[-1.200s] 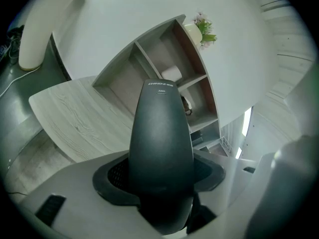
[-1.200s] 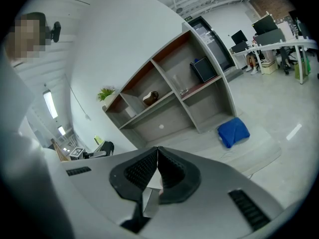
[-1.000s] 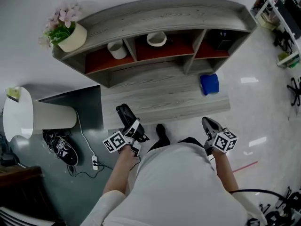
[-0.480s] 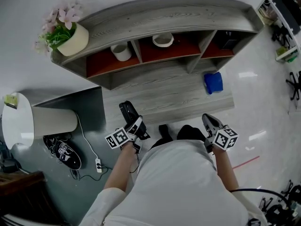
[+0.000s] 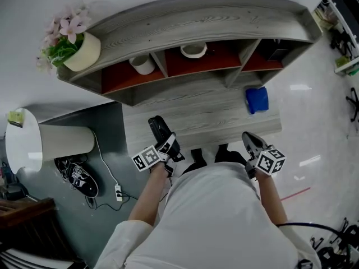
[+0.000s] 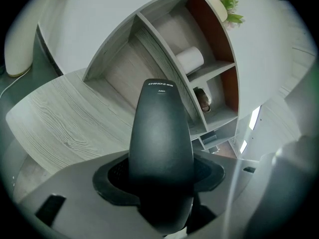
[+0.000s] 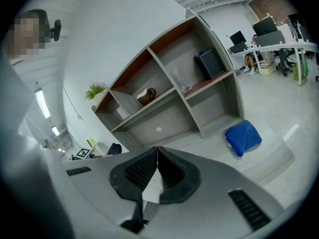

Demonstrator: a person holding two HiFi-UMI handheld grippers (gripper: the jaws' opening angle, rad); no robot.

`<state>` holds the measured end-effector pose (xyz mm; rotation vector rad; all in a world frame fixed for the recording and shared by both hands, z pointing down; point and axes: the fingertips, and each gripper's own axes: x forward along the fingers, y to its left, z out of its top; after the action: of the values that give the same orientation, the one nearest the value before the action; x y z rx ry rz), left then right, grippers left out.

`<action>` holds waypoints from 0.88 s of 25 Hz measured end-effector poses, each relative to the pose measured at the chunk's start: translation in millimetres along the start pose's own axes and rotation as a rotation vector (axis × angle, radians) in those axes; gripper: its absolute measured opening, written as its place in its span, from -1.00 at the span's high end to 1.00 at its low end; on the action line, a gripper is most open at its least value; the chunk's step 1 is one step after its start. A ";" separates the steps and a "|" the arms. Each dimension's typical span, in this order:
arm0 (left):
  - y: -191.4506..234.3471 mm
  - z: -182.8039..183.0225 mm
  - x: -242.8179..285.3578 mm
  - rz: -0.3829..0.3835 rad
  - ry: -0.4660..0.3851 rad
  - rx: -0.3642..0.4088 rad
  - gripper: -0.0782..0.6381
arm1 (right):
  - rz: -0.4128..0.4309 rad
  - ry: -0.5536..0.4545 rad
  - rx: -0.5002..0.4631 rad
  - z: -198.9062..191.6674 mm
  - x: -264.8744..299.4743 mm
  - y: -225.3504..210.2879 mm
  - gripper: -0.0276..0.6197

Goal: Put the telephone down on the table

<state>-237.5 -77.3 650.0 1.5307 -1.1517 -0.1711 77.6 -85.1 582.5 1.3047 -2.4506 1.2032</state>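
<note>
A black telephone handset (image 5: pixel 159 128) is held in my left gripper (image 5: pixel 169 145), whose jaws are closed on its lower end. Its far tip reaches over the front edge of the grey wooden table (image 5: pixel 213 114). In the left gripper view the telephone (image 6: pixel 162 128) stands up between the dark pads (image 6: pixel 112 176) of the left gripper (image 6: pixel 162 178), with the table (image 6: pixel 60 118) beyond it. My right gripper (image 5: pixel 251 141) hangs at the table's front right, shut and holding nothing. The right gripper view shows the tips of the right gripper (image 7: pixel 157 153) meeting.
A blue cloth (image 5: pixel 257 100) lies on the table's right end. Behind the table rises a curved shelf unit (image 5: pixel 202 21) with cups (image 5: pixel 143 65) in its bays and a flower pot (image 5: pixel 78 41) on top. On the floor to the left are a white round stool (image 5: pixel 25 142), shoes (image 5: pixel 78 178) and a power strip (image 5: pixel 119 192).
My left gripper has carried the telephone a little forward and right, toward the table's front edge. The right gripper has hardly moved.
</note>
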 end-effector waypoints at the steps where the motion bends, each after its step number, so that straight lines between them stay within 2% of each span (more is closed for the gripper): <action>1: -1.4 0.6 5.5 0.007 -0.002 0.002 -0.02 | 0.005 0.006 -0.006 4.7 1.4 -3.1 0.86; 12: -7.9 0.9 84.3 0.106 0.037 0.048 -0.02 | 0.033 0.082 -0.020 32.9 7.7 -47.8 0.86; 16: -7.5 -4.8 119.4 0.141 0.085 0.078 -0.02 | 0.047 0.112 -0.011 36.6 13.3 -62.1 0.86; 22: -7.2 -12.8 169.5 0.206 0.169 0.164 -0.02 | 0.071 0.152 -0.007 39.5 25.8 -77.4 0.86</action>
<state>-139.1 -192.4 727.5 1.5257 -1.2012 0.1923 128.7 -153.5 612.7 1.0892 -2.4085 1.2584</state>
